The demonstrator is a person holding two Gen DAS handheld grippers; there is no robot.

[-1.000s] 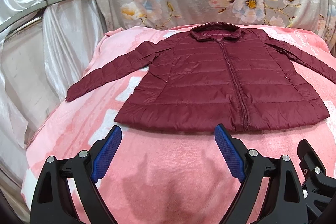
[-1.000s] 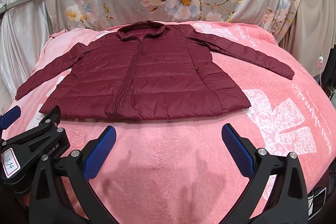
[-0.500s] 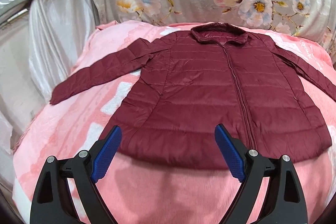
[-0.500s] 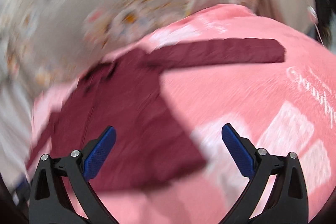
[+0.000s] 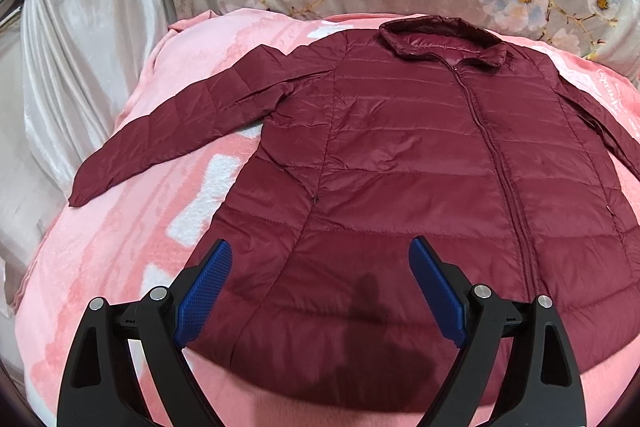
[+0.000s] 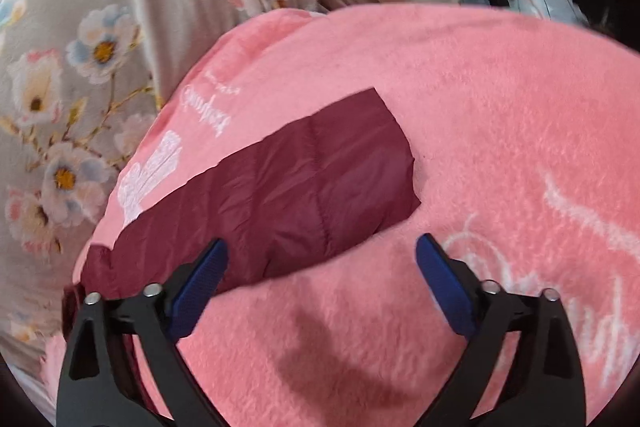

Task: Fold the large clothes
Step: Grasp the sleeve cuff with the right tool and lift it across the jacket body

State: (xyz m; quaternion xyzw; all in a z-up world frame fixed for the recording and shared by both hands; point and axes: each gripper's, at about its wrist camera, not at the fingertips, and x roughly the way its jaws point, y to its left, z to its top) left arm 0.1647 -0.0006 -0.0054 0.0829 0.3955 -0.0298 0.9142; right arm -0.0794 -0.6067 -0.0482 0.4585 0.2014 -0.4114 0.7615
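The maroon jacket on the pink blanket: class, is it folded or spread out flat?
Spread flat. The maroon jacket lies front up on the pink blanket, zipped, its sleeve stretched sideways; no part is folded over.

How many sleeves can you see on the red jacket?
2. One sleeve stretches out to the left of the jacket on the pink blanket. The other sleeve lies flat on the blanket in the right wrist view.
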